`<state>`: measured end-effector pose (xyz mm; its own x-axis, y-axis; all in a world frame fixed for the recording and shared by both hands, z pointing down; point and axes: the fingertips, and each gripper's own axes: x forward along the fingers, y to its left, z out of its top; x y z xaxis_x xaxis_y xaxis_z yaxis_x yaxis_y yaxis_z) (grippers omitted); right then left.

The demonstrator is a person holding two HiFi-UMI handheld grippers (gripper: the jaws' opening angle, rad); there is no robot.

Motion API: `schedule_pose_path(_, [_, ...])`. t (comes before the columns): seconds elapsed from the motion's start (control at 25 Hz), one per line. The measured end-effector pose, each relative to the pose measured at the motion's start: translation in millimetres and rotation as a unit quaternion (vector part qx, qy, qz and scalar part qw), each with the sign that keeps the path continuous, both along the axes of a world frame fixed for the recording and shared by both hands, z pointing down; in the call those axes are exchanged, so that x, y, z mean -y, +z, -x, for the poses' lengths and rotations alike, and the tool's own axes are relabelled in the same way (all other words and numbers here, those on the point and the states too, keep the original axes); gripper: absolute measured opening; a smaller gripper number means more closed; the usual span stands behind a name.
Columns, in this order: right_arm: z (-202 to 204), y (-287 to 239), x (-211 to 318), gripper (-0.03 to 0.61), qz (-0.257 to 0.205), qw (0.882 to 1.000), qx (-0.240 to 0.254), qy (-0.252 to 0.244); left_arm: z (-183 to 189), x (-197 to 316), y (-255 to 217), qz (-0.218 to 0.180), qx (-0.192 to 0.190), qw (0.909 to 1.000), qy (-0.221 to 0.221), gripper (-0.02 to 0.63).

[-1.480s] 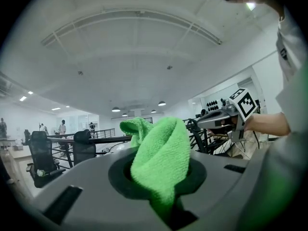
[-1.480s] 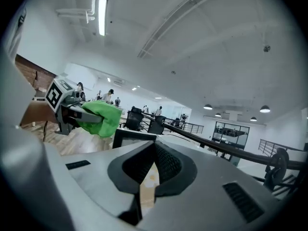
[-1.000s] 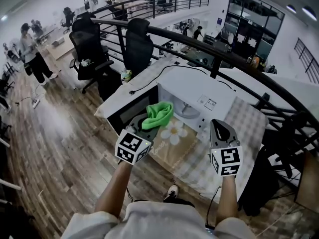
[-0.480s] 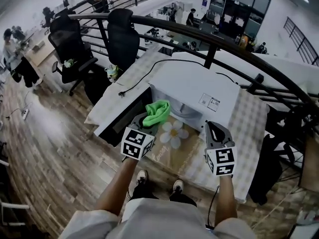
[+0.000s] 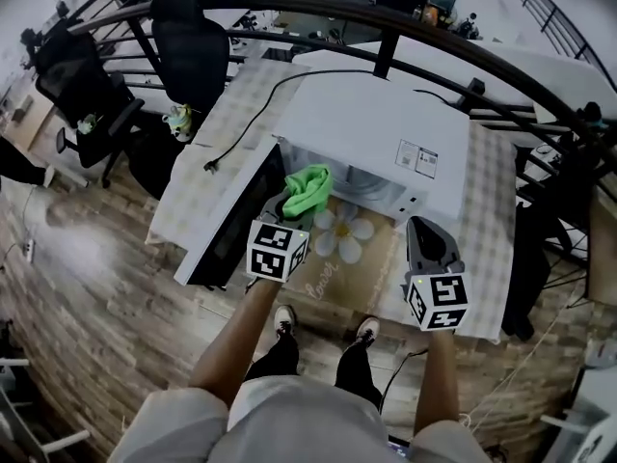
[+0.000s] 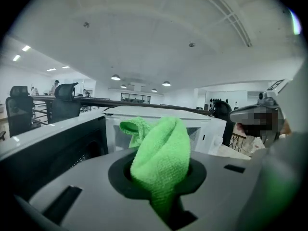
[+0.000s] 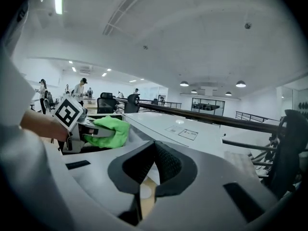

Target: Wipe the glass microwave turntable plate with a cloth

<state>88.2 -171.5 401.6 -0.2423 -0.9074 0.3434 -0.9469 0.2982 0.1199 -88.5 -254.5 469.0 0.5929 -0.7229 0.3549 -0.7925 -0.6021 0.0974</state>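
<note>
Head view: my left gripper pinches the green cloth at the open white microwave on a checked table; wooden floor on the left. Left gripper view: jaws clamp the cloth. Right gripper view: my right gripper is pressed together, empty.

The cloth is a fuzzy green pile weave, matt. The left gripper and right gripper have smooth matt grey plastic bodies; the right one's black fingers look finely ribbed and rubbery. The microwave casing is smooth white, its door dark and glossy. The floor is wood plank with a slight sheen.
</note>
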Motion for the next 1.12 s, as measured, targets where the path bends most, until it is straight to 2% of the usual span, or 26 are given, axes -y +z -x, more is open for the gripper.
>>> schedule_pose_path(0.16, [-4, 4, 2, 0.012, -0.007, 1.000, 0.028, 0.007, -4, 34, 24, -0.005, 0.008, 0.9995, -0.029, 0.078])
schedule_pose_path(0.28, [-15, 18, 5, 0.009, 0.003, 1.000, 0.022, -0.002, -12, 62, 44, -0.012, 0.020, 0.9980, -0.059, 0.080])
schedule_pose_path(0.4, [-27, 40, 5, 0.009, 0.025, 1.000, 0.000, -0.010, -16, 91, 65, -0.020, 0.052, 0.9944, -0.090, 0.080])
schedule_pose_path(0.56, [-38, 68, 1, 0.014, 0.048, 0.998, 0.019, -0.026, -20, 132, 85, -0.065, 0.116, 0.9829, -0.127, 0.080])
schedule_pose_path(0.64, [-40, 80, -1, 0.014, 0.056, 0.997, 0.028, -0.035, -26, 148, 100, -0.078, 0.164, 0.9754, -0.125, 0.080])
schedule_pose_path(0.72, [-42, 89, -4, 0.014, 0.063, 0.997, 0.032, -0.036, -31, 157, 119, -0.070, 0.200, 0.9704, -0.116, 0.080])
schedule_pose_path(0.96, [-53, 100, -4, 0.014, 0.058, 0.998, -0.016, -0.018, -53, 169, 146, -0.031, 0.235, 0.9673, -0.089, 0.081])
schedule_pose_path(1.12, [-56, 110, -8, 0.014, 0.077, 0.996, -0.029, -0.023, -92, 167, 143, -0.065, 0.282, 0.9569, -0.020, 0.086])
